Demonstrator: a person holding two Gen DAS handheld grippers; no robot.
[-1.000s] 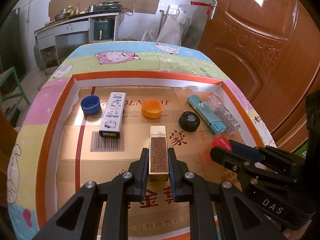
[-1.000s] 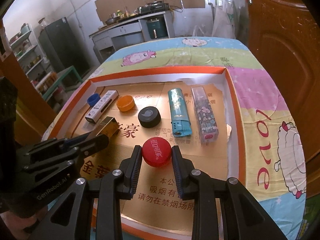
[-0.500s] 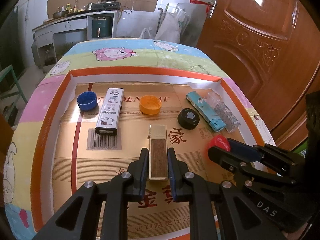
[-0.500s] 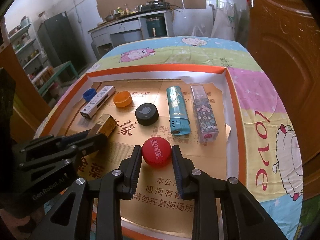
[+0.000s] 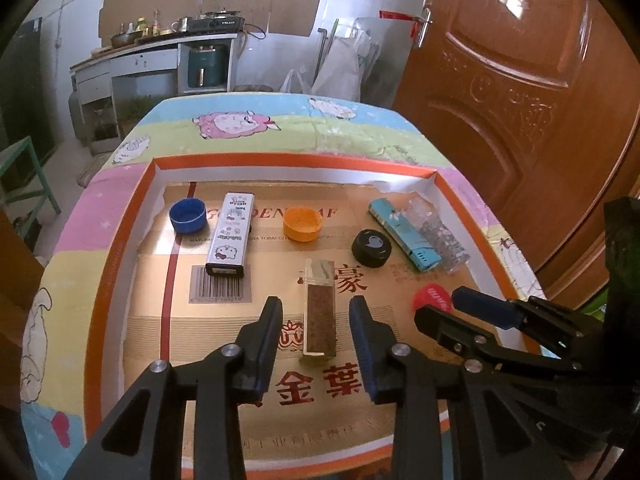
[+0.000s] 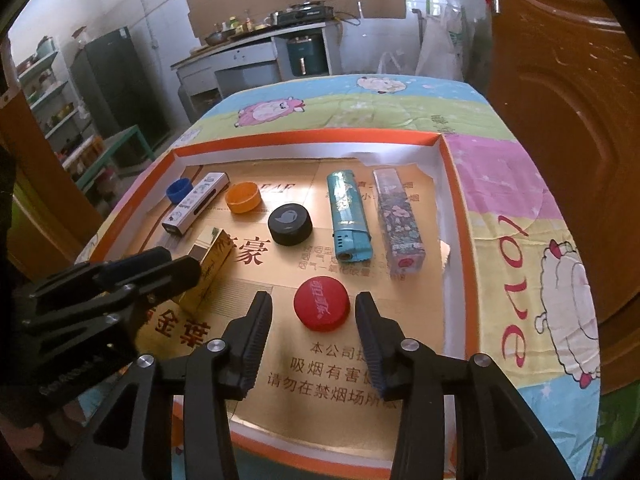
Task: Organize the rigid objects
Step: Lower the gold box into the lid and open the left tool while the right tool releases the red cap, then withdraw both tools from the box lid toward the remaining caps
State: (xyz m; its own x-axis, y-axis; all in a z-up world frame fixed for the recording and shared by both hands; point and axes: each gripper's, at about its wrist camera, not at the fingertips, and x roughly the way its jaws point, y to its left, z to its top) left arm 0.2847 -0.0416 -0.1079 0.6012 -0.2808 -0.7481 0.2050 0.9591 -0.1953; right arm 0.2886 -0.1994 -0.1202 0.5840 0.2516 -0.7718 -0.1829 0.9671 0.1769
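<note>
My left gripper (image 5: 316, 322) is letting go: its jaws are opening and the gold lighter (image 5: 319, 307) lies between them on the tray floor, with clear gaps to both pads. My right gripper (image 6: 314, 314) does the same around the red cap (image 6: 321, 303), jaws opening, nothing pressed. I judge both pieces are set down here on purpose, in the near part of the cardboard tray (image 6: 460, 240), as a second line in front of the far row.

That far row runs, from left to right, blue cap (image 5: 187, 215), white cartoon lighter (image 5: 231, 235), orange cap (image 5: 302, 223), black cap (image 5: 371, 248), teal lighter (image 6: 347, 216) and floral lighter (image 6: 398, 222), the last two lying just beside each other.

The gold lighter is a slim, hard block with a shiny metal top and a dull brown, grainy face. The red cap is a low plastic disc with white lettering and a ribbed edge. The tray is flattened printed carton, glossy gold, with a low white and orange wall, resting on a soft cartoon-sheep cloth (image 6: 520, 184)
</note>
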